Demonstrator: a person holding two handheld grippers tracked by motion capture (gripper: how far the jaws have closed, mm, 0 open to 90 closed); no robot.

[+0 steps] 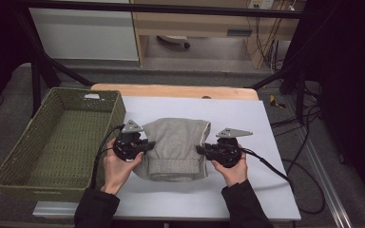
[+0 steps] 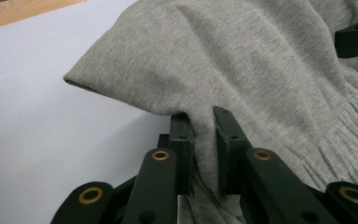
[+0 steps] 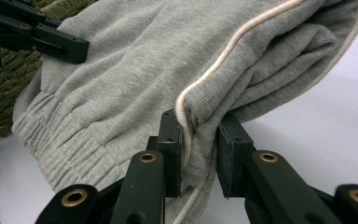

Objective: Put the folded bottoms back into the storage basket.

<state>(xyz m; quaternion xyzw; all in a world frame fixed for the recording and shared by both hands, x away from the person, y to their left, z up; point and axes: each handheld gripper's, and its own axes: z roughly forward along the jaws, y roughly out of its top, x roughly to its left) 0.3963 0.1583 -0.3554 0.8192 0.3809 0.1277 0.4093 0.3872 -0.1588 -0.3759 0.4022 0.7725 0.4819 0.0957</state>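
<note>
A folded grey knitted garment [image 1: 178, 148] lies mid-table on the white sheet [image 1: 247, 123], ribbed hem near. The left gripper [image 2: 204, 140] pinches its left edge; the right gripper [image 3: 200, 140] pinches its right, cream-piped edge. The high view shows a woven green basket [image 1: 14, 156] at left.

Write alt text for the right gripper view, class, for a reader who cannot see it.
The right gripper has its two black fingers closed on the piped edge of a folded grey knitted fabric garment with cream cord trim, lying on a white table surface. The left gripper and a green woven basket appear behind.
</note>
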